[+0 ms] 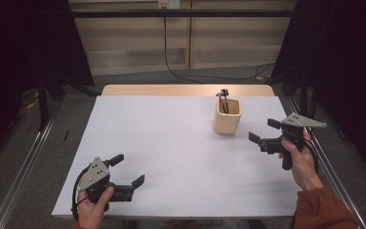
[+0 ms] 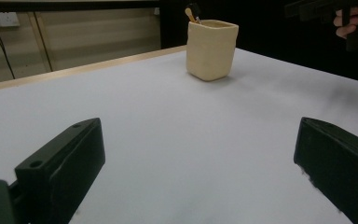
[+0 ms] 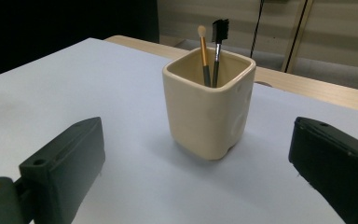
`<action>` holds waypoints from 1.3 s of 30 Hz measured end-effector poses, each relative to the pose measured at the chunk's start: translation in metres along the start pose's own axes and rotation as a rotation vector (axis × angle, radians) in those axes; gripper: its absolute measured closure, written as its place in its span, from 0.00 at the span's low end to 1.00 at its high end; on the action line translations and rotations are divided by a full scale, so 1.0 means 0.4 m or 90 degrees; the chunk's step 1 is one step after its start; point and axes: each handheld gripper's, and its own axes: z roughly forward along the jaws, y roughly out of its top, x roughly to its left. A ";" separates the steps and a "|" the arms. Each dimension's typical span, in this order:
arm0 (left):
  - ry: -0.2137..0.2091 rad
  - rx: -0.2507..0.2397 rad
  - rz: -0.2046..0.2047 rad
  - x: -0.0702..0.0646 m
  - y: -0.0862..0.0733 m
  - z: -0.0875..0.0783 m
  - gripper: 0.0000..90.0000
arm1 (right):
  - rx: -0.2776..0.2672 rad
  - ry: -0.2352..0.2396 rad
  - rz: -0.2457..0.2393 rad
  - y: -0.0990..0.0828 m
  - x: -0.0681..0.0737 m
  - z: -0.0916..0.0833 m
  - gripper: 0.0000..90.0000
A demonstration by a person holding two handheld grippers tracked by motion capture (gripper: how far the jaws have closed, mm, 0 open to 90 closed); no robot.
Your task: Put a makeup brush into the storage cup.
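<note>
We hold the right hand-held gripper [image 1: 263, 131] with its jaws spread wide and nothing between them, wrist raised at the tabletop's [image 1: 171, 152] right edge, aimed at the cream cup [image 1: 228, 116] just ahead, apart from it. Two small brushes [image 3: 211, 51] stand in it. Our left hand-held gripper [image 1: 127, 169], jaws likewise spread, sits low by the near edge, well apart from the cup.

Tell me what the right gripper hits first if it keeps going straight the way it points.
Probably the cream cup. In the right gripper view it stands centred between the open fingers of the right gripper, holding two brushes. White table lies before it; depth is uncertain.
</note>
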 end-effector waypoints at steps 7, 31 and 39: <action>0.007 -0.005 0.000 0.003 0.003 -0.005 0.02 | -0.003 0.008 -0.002 -0.017 0.027 -0.027 0.02; 0.020 -0.008 -0.009 0.002 0.000 -0.012 0.02 | 0.003 -0.029 0.002 -0.151 0.076 -0.164 0.04; 0.021 -0.017 -0.012 -0.004 -0.004 -0.016 0.02 | 0.001 -0.043 -0.001 -0.188 0.084 -0.192 0.03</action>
